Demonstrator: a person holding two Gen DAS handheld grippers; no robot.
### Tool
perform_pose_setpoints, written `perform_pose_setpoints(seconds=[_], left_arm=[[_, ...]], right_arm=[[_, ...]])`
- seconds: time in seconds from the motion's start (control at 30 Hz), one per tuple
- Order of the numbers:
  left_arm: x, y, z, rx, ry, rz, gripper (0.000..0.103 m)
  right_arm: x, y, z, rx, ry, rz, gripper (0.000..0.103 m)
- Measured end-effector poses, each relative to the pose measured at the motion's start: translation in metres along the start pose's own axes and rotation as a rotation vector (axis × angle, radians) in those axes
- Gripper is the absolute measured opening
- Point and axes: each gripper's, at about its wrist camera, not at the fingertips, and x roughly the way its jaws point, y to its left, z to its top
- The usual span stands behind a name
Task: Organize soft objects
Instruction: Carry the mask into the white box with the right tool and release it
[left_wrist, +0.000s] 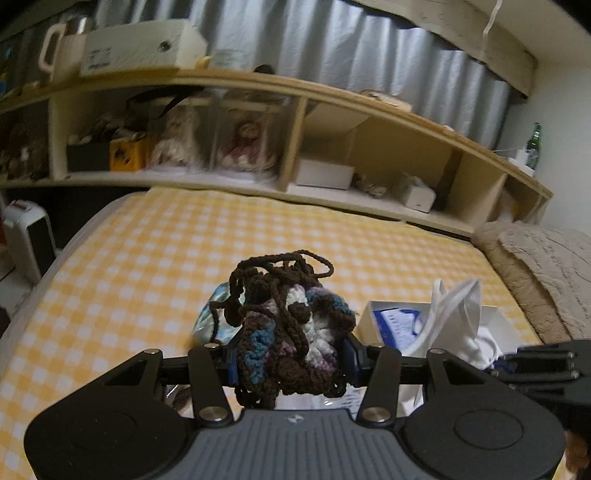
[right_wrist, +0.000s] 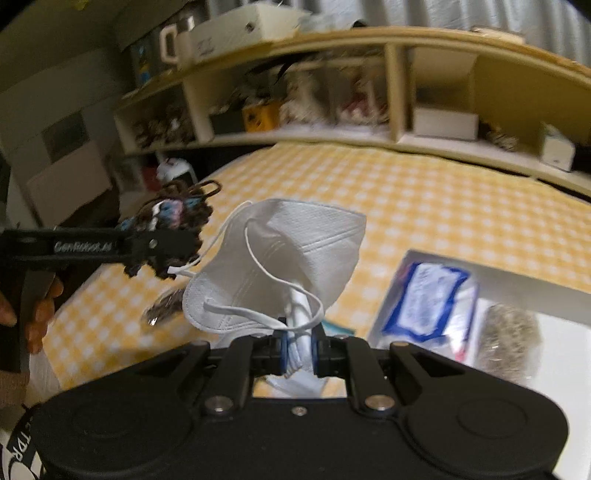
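My left gripper (left_wrist: 290, 360) is shut on a crocheted pouch (left_wrist: 291, 328) of brown, blue and white yarn, held above the yellow checked bed (left_wrist: 147, 258). It also shows in the right wrist view (right_wrist: 173, 221), at the left. My right gripper (right_wrist: 299, 350) is shut on a white face mask (right_wrist: 280, 266) with loose ear loops, held above the bed. The mask also shows in the left wrist view (left_wrist: 454, 317), at the right. A white box (right_wrist: 517, 291) lies on the bed to the right, holding a blue-edged packet (right_wrist: 424, 299) and a fuzzy grey bundle (right_wrist: 506, 339).
A shiny blue-white packet (left_wrist: 212, 317) lies on the bed behind the pouch. A wooden headboard shelf (left_wrist: 295, 184) with dolls and small boxes runs along the far side. A beige blanket (left_wrist: 546, 273) lies at the right. A white appliance (left_wrist: 29, 240) stands left of the bed.
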Motion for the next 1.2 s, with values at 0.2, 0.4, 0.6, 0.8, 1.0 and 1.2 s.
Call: perform_pose_setpoints(seconds=[0.2, 0.4, 0.6, 0.8, 1.0, 1.2], left_arm=[[-0.001, -0.025, 0.005, 0.046, -0.016, -0.054, 0.051], [0.003, -0.058, 0.007, 0.111, -0.009, -0.126, 0.051], [0.014, -0.092, 0.009, 0.172, -0.004, -0.21, 0.051], [0.033, -0.119, 0.005, 0.216, 0.034, -0.294, 0.051], [0.054, -0.137, -0.016, 0.261, 0.11, -0.368, 0.051], [0.081, -0.147, -0.037, 0.301, 0.193, -0.435, 0.051]], right_arm=[[-0.024, -0.02, 0.008, 0.023, -0.06, -0.047, 0.013], [-0.041, -0.05, 0.007, 0.089, -0.099, -0.107, 0.013], [-0.056, -0.089, 0.005, 0.177, -0.139, -0.194, 0.013], [-0.061, -0.135, -0.002, 0.277, -0.145, -0.308, 0.013], [-0.046, -0.183, -0.014, 0.371, -0.072, -0.413, 0.013], [-0.02, -0.222, -0.027, 0.421, 0.046, -0.489, 0.013]])
